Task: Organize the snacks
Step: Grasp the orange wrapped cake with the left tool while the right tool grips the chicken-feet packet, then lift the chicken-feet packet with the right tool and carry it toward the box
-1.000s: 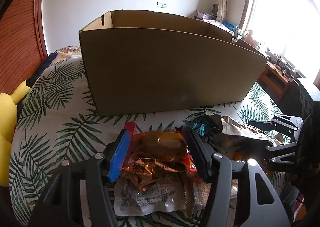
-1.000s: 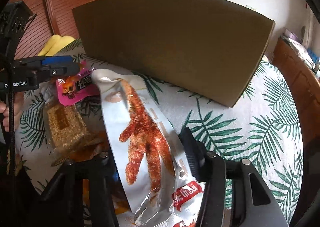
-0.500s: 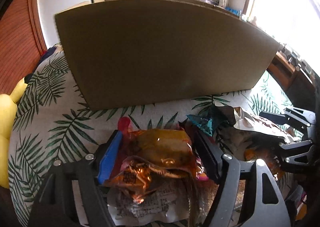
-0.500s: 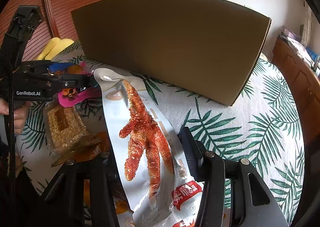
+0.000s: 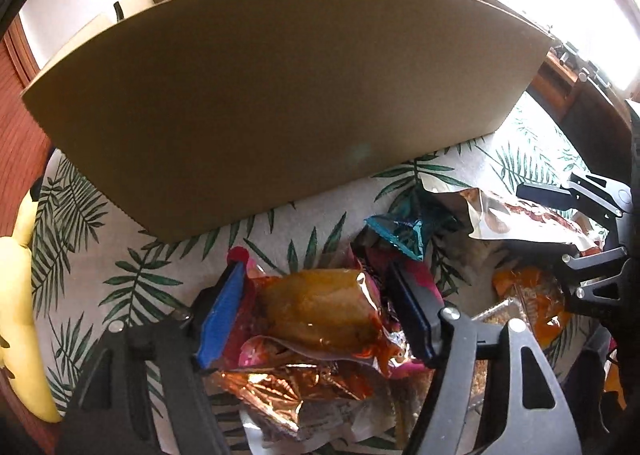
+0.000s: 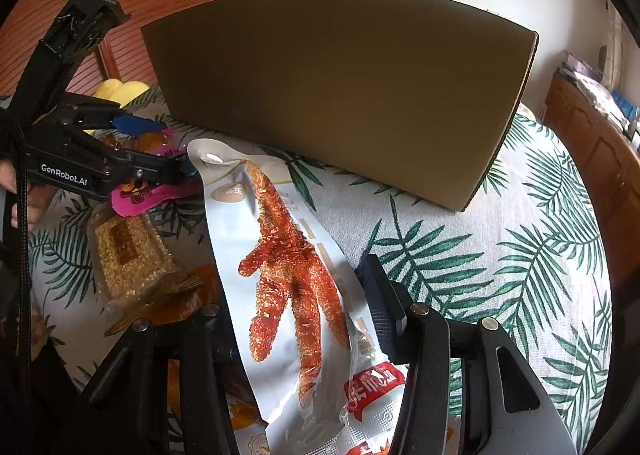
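Cardboard box (image 5: 280, 95) upright on leaf-print bedspread (image 6: 500, 255). Left gripper (image 5: 316, 315) jaws straddling orange foil snack (image 5: 320, 311) before box, just closing. Right gripper (image 6: 296, 311) jaws clamped on chicken-foot packet (image 6: 280, 255) beside box.

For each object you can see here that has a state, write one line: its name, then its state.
cardboard box: open-topped, upright on the bed.
left gripper: jaws just closed a little, around the orange snack packet, sealed.
right gripper: astride the chicken-foot pouch, sealed, lying flat; grip unclear.
sesame bar packet: sealed, flat on the bedspread.
teal wrapper: crumpled, loose.
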Motion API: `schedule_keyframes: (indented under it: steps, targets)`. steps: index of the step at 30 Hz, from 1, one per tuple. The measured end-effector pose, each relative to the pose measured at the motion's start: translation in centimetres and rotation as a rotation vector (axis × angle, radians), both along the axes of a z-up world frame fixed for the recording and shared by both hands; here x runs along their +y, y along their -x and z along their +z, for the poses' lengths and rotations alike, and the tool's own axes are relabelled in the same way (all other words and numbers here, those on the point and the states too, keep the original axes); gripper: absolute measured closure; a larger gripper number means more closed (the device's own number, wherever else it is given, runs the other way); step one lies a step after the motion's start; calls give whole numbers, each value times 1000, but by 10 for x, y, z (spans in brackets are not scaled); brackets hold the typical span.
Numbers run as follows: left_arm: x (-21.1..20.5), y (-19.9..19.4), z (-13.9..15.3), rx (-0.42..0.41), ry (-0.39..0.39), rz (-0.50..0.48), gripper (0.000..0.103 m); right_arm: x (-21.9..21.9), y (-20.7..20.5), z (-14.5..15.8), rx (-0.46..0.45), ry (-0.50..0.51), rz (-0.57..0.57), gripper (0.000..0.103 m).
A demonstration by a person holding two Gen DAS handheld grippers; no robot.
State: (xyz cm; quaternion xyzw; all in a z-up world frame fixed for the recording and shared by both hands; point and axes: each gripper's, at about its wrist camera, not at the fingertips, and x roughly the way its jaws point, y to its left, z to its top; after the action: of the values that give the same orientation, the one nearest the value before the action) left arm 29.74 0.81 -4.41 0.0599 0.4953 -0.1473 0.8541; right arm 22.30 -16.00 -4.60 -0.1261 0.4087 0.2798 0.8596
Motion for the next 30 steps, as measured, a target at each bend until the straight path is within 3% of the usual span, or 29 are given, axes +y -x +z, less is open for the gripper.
schedule_keyframes:
  steps: [8, 12, 13, 30]
  targets:
    - [8, 25, 4, -67, 52, 36, 42, 0, 0, 0, -7, 4, -1, 56]
    - [24, 35, 15, -105, 88, 61, 42, -2, 0, 1, -15, 0, -10, 82]
    - [27, 38, 17, -113, 97, 65, 42, -2, 0, 1, -15, -1, -13, 84]
    - [47, 62, 37, -218, 187, 106, 42, -10, 12, 21, -94, -34, -9, 84]
